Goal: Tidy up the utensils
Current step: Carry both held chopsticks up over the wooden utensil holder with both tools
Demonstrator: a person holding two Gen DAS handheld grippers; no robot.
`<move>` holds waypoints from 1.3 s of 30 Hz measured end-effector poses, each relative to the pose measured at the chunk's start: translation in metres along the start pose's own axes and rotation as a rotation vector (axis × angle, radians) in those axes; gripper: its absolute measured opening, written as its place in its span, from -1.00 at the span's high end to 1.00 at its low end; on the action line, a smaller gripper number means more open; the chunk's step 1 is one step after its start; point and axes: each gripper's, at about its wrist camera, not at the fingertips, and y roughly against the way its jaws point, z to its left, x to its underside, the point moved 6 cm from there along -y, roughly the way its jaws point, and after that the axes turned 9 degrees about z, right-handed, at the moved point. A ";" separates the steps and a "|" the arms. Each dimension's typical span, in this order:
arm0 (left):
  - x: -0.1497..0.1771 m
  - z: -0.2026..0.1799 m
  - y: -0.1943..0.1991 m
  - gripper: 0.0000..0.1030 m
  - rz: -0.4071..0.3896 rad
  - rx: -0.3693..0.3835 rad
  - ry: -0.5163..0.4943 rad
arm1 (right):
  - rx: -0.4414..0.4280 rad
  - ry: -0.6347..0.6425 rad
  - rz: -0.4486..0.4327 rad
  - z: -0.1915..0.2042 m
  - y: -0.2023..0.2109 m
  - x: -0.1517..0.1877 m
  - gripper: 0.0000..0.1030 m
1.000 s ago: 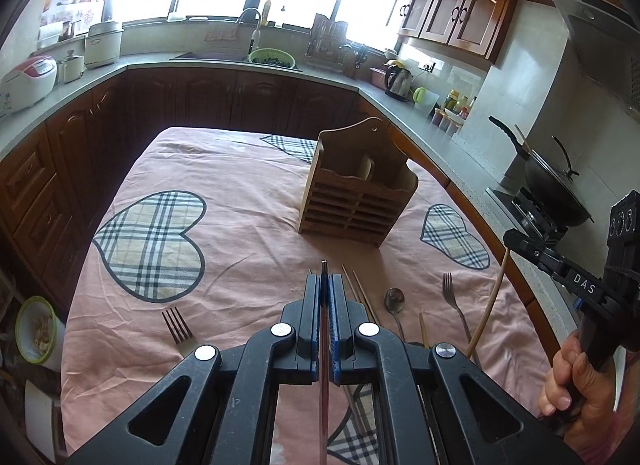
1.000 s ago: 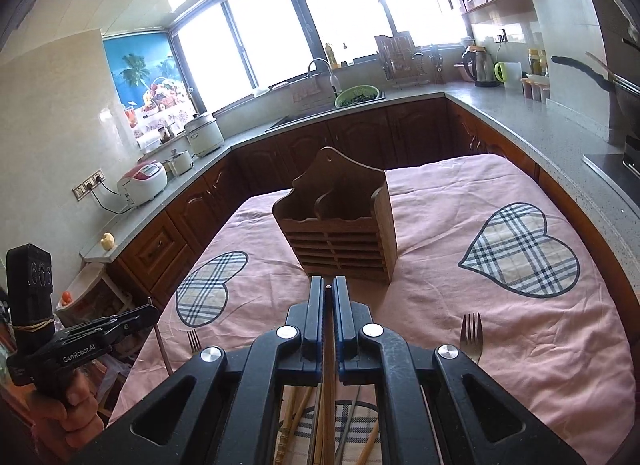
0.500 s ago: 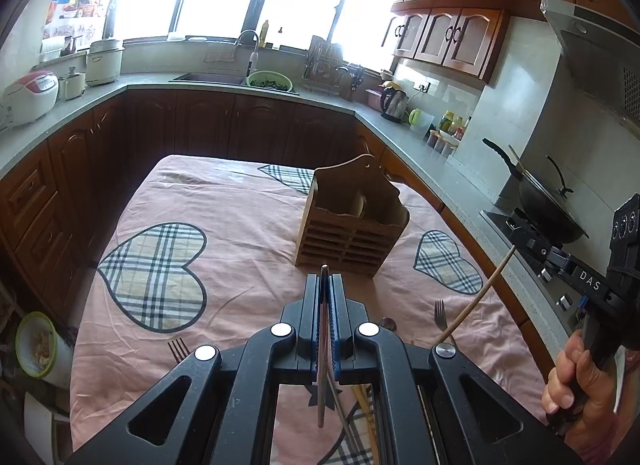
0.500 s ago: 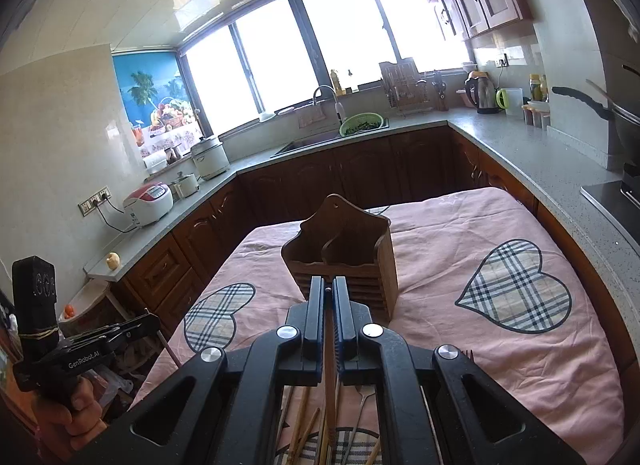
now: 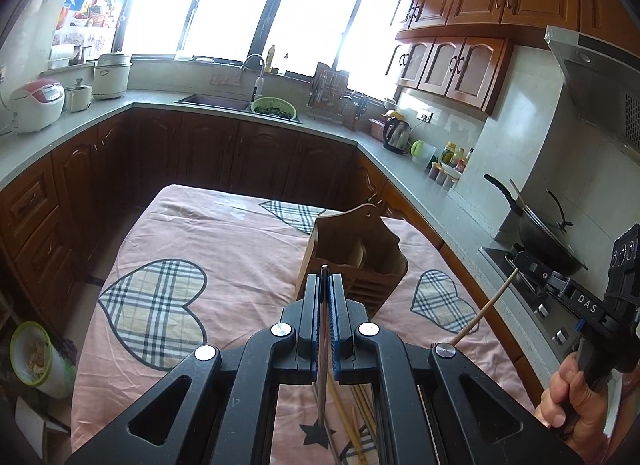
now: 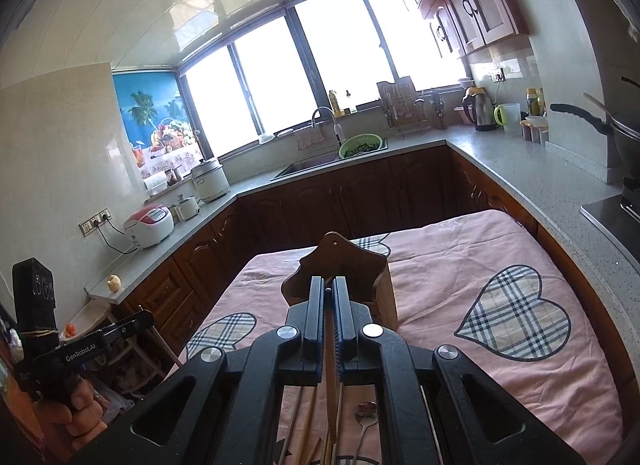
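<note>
My left gripper [image 5: 325, 281] is shut on a thin dark chopstick [image 5: 322, 385], which hangs down between its pads above the table. In the right wrist view, my right gripper [image 6: 328, 283] is shut on a light wooden chopstick [image 6: 330, 389]. The wooden utensil holder [image 5: 360, 253] stands on the table just beyond both grippers, also in the right wrist view as the holder [image 6: 340, 265]. More chopsticks [image 5: 352, 421] and a spoon [image 6: 365, 413] lie on the cloth under the grippers. A hand [image 5: 572, 397] holds the right gripper, its chopstick [image 5: 486, 315] slanting out.
The table carries a pink cloth [image 5: 224, 237] with plaid hearts. Dark wood cabinets and grey counters [image 6: 532, 181] ring it on three sides. A wok [image 5: 548, 245] sits on the stove to the right. A rice cooker [image 6: 150, 225] stands on the left counter.
Both grippers have risen with their chopsticks and tilted up. The forks on the cloth have dropped out of view, and the holder now sits lower in both views.
</note>
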 end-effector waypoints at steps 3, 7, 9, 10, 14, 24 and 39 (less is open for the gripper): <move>-0.007 0.001 -0.003 0.95 -0.025 0.000 0.000 | -0.003 -0.004 -0.016 -0.003 -0.001 -0.009 0.92; -0.021 -0.001 -0.009 0.95 -0.057 0.005 -0.004 | 0.002 -0.007 -0.047 -0.004 -0.002 -0.023 0.92; -0.029 -0.002 -0.011 0.95 -0.076 0.007 -0.007 | 0.007 -0.005 -0.069 -0.005 -0.003 -0.032 0.92; -0.032 -0.004 -0.012 0.95 -0.087 0.008 -0.010 | 0.012 -0.004 -0.081 -0.005 -0.003 -0.037 0.92; -0.049 -0.009 -0.021 0.95 -0.131 0.003 -0.033 | 0.017 -0.013 -0.128 -0.010 -0.005 -0.061 0.92; -0.090 -0.014 -0.072 0.95 -0.208 -0.019 -0.037 | 0.049 -0.039 -0.239 -0.027 -0.023 -0.121 0.92; -0.112 0.009 -0.222 0.95 -0.144 -0.040 0.138 | 0.031 -0.138 -0.211 -0.059 -0.107 -0.108 0.92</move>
